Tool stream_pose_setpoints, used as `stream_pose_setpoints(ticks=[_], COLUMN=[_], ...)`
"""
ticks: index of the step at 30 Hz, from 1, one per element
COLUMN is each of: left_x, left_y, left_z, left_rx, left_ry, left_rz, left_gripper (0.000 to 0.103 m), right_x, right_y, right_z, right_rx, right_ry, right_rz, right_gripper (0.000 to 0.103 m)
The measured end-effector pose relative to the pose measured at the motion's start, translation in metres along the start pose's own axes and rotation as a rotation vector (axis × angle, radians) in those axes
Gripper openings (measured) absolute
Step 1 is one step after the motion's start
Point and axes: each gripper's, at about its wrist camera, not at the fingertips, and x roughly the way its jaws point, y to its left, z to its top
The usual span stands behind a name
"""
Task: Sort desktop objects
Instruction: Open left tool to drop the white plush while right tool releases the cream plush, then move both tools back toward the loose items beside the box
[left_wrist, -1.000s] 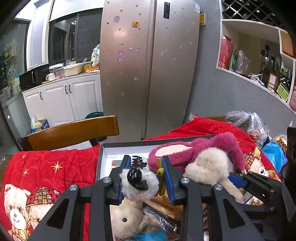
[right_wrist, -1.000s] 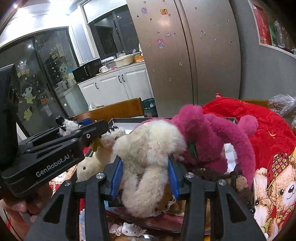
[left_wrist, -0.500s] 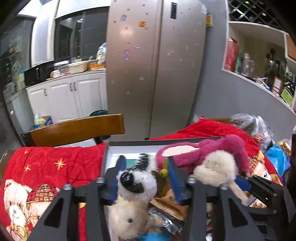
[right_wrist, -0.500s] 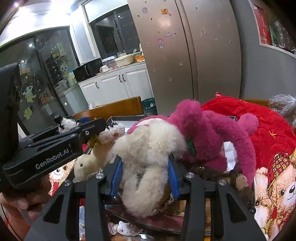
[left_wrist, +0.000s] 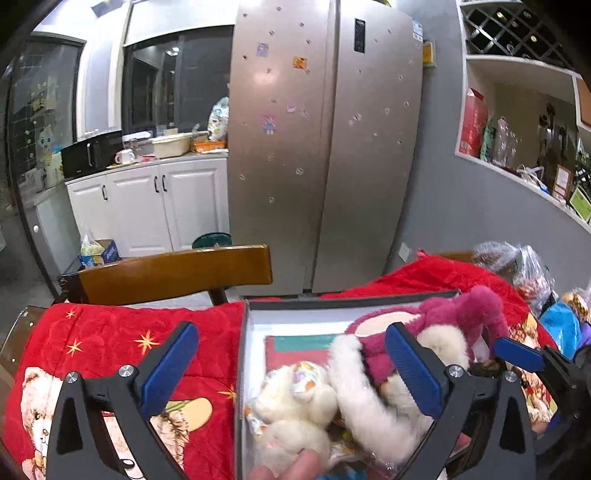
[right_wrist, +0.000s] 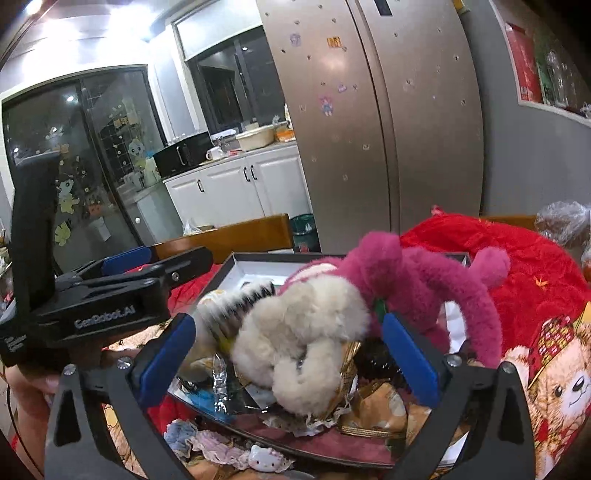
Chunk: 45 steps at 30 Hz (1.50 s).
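Gaping wide, both the left gripper (left_wrist: 291, 365) and right gripper (right_wrist: 288, 354) hold nothing. Toys (right_wrist: 306, 332) heaped in the box (left_wrist: 242, 369) could tumble over its rim.

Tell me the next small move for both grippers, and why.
Probably lift both clear of the box. The left gripper and right gripper are open, and the cream plush and pink plush lie in the box, so neither seems held.

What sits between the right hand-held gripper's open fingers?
In the right wrist view, the cream plush of the pink plush toy lies between the right hand-held gripper fingers, over the box.
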Motion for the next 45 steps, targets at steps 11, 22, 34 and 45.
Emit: stream_pose_setpoints(ticks=[11, 22, 34, 45], left_x=[-0.011, -0.02, -0.095, -0.164], left_y=[0.008, 0.008, -0.002, -0.016], left_z=[0.006, 0.005, 0.021, -0.005], left_rx=[-0.013, -0.013, -0.017, 0.031], left_ry=[-0.023, -0.023, -0.077, -0.113], left_rz=[-0.002, -0.019, -0.093, -0.058], left_gripper=[0.103, 0.103, 0.103, 0.103], right_x=[-0.015, -0.045, -0.13, -0.202], right_y=[0.003, -0.003, -0.005, 0.038], right_z=[0.0, 0.009, 0.033, 0.016], right_rx=[-0.009, 0.0, -0.024, -0.066], right_ry=[-0.023, -0.053, -0.179, -0.276], right_rz=[0.007, 0.026, -0.133, -0.121], right_gripper=[0.103, 0.103, 0.103, 0.103])
